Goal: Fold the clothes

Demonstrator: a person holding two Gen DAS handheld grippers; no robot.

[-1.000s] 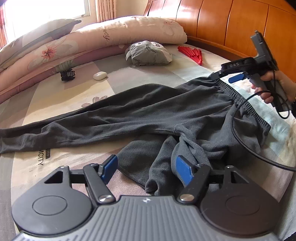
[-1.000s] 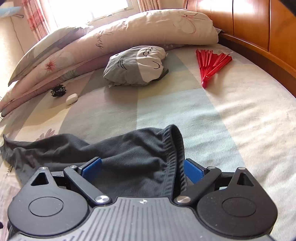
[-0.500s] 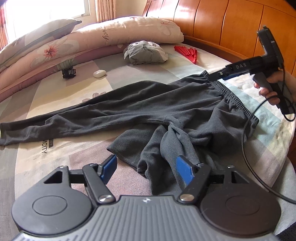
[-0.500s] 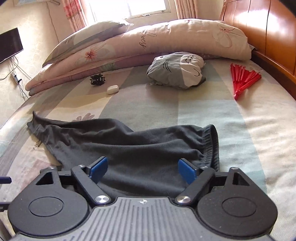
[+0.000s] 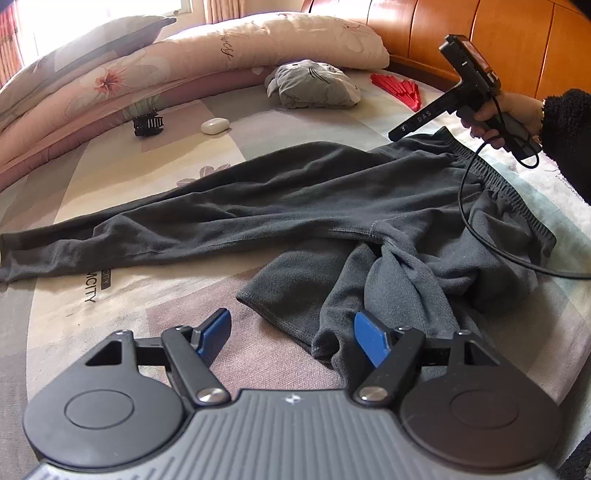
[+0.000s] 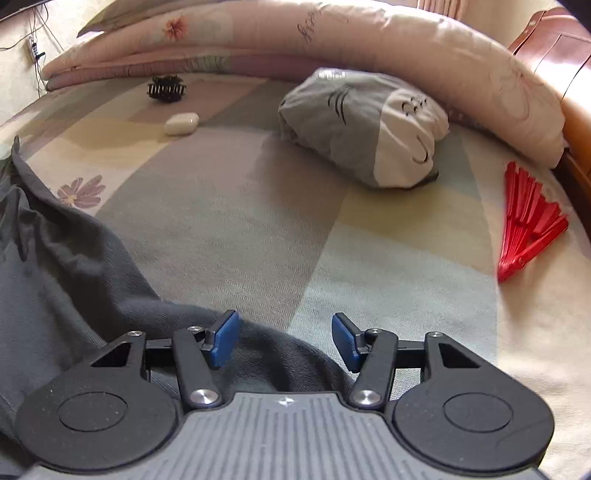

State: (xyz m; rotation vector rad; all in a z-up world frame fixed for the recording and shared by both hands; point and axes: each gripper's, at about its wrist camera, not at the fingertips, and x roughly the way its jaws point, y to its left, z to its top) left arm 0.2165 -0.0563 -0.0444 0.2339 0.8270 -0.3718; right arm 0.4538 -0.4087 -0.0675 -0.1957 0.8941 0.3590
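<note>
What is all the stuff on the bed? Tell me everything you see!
trousers: one, dark grey, spread across the bed, one leg bunched near the left gripper
bedding roll: one, pink floral, along the far edge
cat cushion: one, grey and white, by the bedding roll
fan: one, red, near the headboard
hair clip: one, black
small case: one, white, beside the clip
headboard: one, wooden
left gripper: open
right gripper: open, over the waistband

Domestic bedroom: bed (image 5: 122, 173) with patterned sheet, wooden headboard (image 5: 498, 40), rolled floral quilt (image 6: 369, 48) along its far edge, curtained window (image 5: 218, 5).
</note>
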